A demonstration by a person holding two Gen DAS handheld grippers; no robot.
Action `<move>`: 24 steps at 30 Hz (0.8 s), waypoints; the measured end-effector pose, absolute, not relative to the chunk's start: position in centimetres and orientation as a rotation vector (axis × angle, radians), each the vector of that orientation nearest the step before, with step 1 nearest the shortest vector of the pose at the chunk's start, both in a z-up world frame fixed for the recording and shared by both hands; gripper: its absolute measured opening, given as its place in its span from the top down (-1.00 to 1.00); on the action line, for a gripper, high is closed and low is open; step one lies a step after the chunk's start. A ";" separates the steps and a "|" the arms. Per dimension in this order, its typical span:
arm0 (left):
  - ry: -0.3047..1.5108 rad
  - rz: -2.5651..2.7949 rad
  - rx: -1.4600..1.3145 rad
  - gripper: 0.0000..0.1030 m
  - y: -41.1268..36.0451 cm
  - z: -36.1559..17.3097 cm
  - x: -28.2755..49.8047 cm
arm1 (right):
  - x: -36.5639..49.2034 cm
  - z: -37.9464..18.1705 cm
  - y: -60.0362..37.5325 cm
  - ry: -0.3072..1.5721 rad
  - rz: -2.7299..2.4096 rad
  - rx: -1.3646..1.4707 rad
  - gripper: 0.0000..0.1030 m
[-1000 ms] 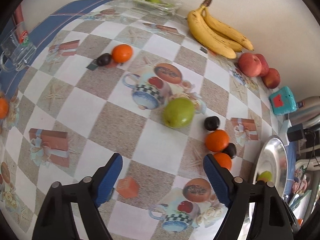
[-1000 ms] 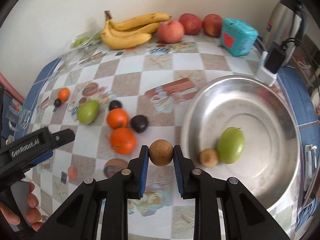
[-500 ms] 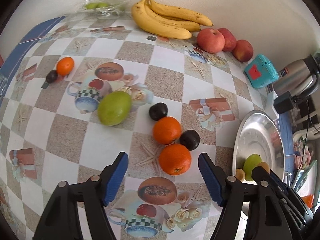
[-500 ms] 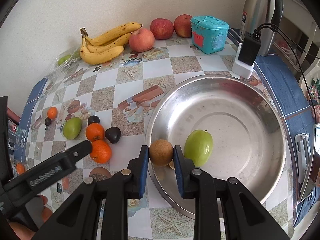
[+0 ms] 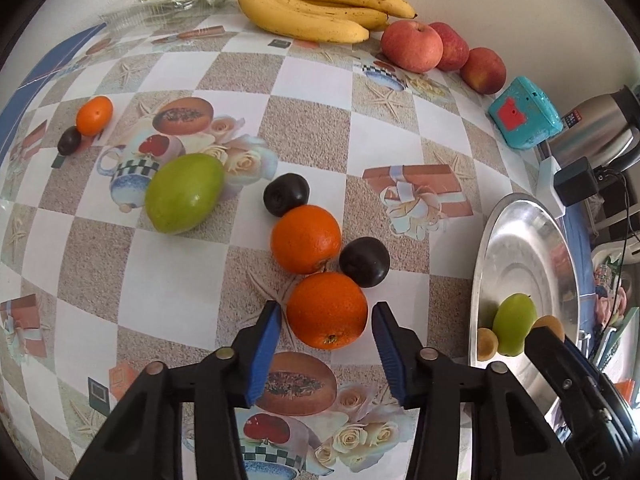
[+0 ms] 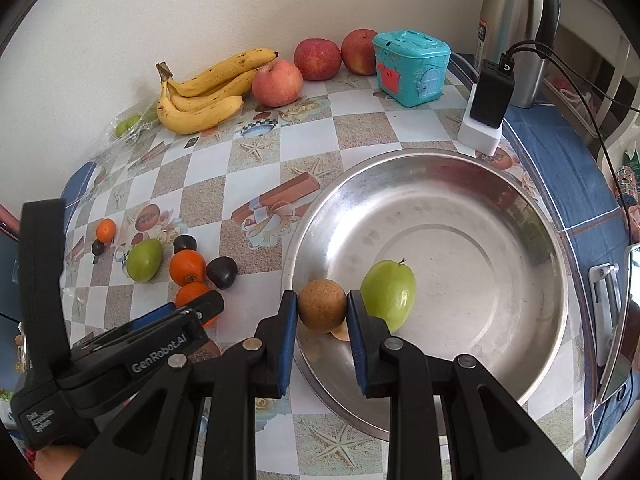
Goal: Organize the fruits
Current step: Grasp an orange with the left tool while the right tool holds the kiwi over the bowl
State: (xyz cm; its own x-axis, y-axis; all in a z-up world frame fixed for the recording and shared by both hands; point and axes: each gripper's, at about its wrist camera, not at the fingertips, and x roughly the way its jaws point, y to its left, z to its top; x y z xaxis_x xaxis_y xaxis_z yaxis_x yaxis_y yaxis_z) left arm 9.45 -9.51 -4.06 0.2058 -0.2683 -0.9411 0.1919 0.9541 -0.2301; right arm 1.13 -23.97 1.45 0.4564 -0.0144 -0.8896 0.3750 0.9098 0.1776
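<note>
Left wrist view looks steeply down on a checked tablecloth (image 5: 312, 136) printed with teacups and starfish. The left gripper (image 5: 326, 322) has its two blue-padded jaws either side of an orange (image 5: 327, 310); the jaws are closing, with narrow gaps showing between pads and fruit, so they do not press it. Just beyond the fingertips sits a second orange (image 5: 306, 239), touching the first. A dark plum (image 5: 364, 261) lies just beyond and right of the jaws, another plum (image 5: 286, 194) farther ahead. A green mango (image 5: 184, 193) lies ahead and left of the jaws. Far ahead left are a small orange (image 5: 94, 115) and a small dark plum (image 5: 69, 141), touching. Along the wall, farthest ahead, lie a bunch of bananas (image 5: 316, 8) and three red apples (image 5: 412, 46).

Right wrist view shows the right gripper (image 6: 322, 312) clamped on a round brown fruit (image 6: 322, 305), pads pressing both its sides, held over the near left rim of a steel bowl (image 6: 460, 208). Inside the bowl, just right of the jaws, rests a second green mango (image 6: 388, 294). A smaller brown fruit (image 6: 341, 332) peeks out below the held one. Ahead and right of the jaws stand a teal box (image 6: 410, 68), a steel flask (image 6: 514, 28) and a black charger (image 6: 491, 94). The left gripper's black body shows at lower left.
</note>
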 end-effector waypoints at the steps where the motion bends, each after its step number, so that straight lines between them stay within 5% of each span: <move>1: 1.329 -0.322 -0.066 0.14 -9.6 -4.1 9.4 | 1.1 1.5 -24.0 1.076 -0.246 0.377 0.50; 24: 1.269 -0.341 -0.118 0.18 -8.6 -1.5 9.0 | 0.9 1.1 -24.8 1.082 -0.248 0.424 0.50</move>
State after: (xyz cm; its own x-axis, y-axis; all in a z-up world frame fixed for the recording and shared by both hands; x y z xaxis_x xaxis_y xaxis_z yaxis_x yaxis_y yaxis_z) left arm 9.04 -8.56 -1.54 0.2551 -0.3148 -0.9142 0.1857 0.9439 -0.2732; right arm 0.91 -24.79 1.12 0.4533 0.0103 -0.8913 0.3969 0.8930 0.2122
